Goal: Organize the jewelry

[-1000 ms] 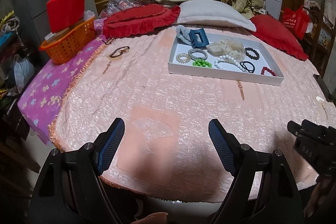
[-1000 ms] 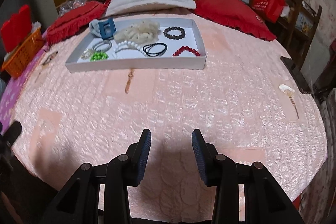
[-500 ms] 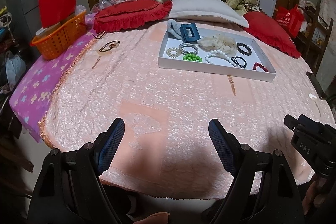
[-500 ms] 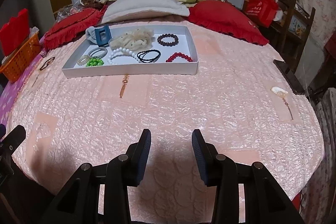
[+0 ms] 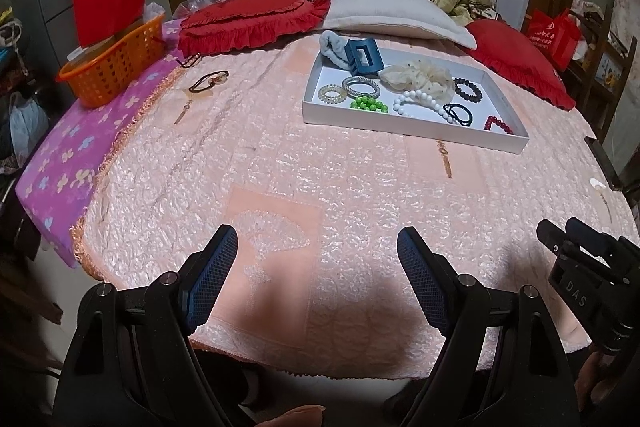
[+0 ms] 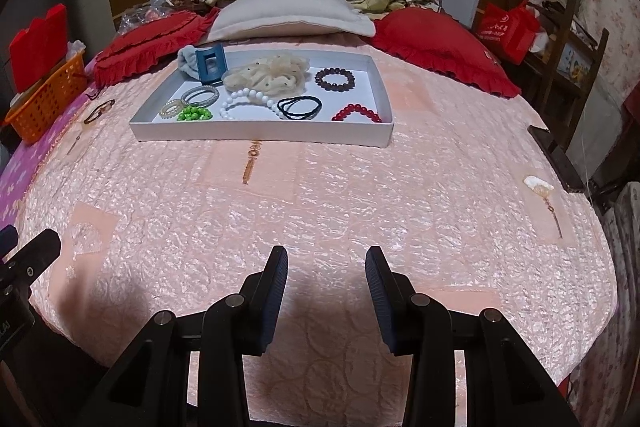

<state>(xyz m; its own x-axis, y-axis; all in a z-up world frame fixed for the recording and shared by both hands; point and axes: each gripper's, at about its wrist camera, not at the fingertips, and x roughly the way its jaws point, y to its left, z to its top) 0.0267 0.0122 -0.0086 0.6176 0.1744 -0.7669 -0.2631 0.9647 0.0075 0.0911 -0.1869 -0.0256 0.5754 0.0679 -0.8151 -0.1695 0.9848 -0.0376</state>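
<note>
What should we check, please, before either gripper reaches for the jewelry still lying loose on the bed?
1. Left gripper open and empty: ok.
2. Right gripper empty, jaws apart: ok.
3. White tray flat on the pink bedspread: ok.
4. Free space in the tray near the red bead bracelet: ok.
5. Loose pieces outside the tray, such as the shell pendant: not ok.
6. Pendant's chain free of tangles: cannot tell.

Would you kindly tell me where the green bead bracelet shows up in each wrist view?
Left wrist: green bead bracelet, upper middle, near the front wall of the white tray.
Right wrist: upper left, by the tray's front-left corner.
Shared landmark: the blue hair claw at the tray's back-left corner.
</note>
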